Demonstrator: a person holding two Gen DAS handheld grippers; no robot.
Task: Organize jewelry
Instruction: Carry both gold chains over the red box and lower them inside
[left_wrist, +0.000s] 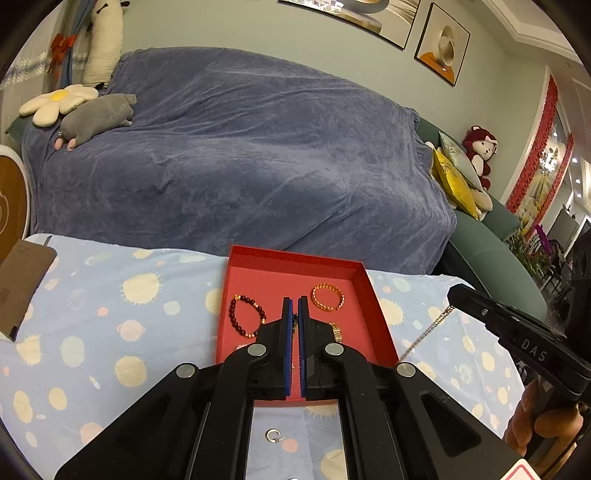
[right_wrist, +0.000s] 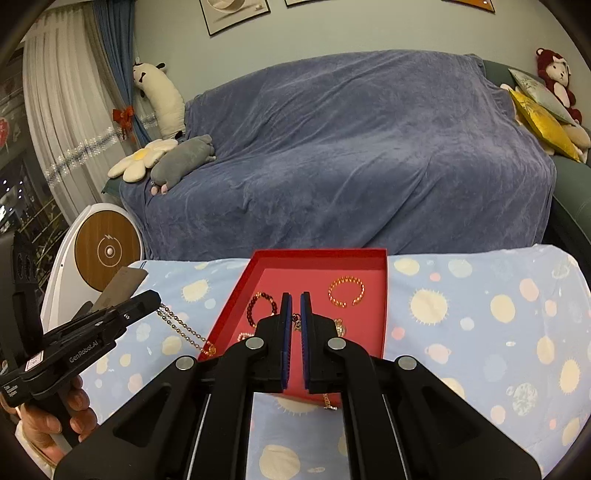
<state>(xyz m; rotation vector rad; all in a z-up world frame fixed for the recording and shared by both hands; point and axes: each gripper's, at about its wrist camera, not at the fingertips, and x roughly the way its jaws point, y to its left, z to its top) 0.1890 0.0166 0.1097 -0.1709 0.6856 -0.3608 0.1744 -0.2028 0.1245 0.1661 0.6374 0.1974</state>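
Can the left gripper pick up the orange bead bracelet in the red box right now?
Probably not yet: the left gripper has its jaws shut on a chain, so it must release that first. The orange bracelet lies uncovered in the red box.

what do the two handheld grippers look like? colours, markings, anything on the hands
Both are matte black linkage frames with round silver pivot pins and blue pads lining the fingers. The right gripper carries white "DAS" lettering on its side; the left gripper reads "GenRobot.AI", with white stickers near the handle. No cables or gloves visible; sleeves can't be made out.
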